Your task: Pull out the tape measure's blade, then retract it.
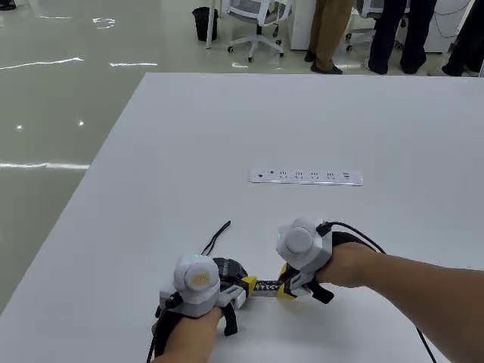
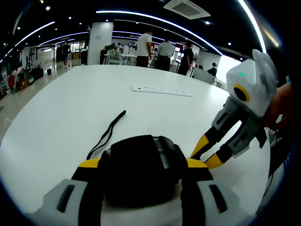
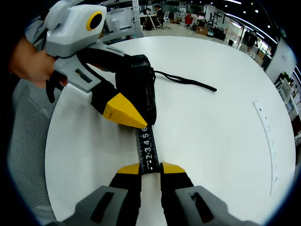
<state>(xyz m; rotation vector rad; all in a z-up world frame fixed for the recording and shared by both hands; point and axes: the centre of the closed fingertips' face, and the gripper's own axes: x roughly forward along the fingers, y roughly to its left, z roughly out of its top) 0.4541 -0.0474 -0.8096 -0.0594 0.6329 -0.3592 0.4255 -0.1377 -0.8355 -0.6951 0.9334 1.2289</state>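
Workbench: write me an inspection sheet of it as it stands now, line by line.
Surface: white table, no spills or marks seen.
Job's things: black tape measure near the table's front edge; its blade is drawn out a short way; its strap lies loose on the table.
Clutter: white power strip farther back, apart from the work.
Grippers: left gripper, jaws shut on the tape measure's case; right gripper, jaws shut on the blade's end.
Cables: black cable runs back from the right gripper along the arm.
Surroundings: shiny floor, office chair, bin, people standing.
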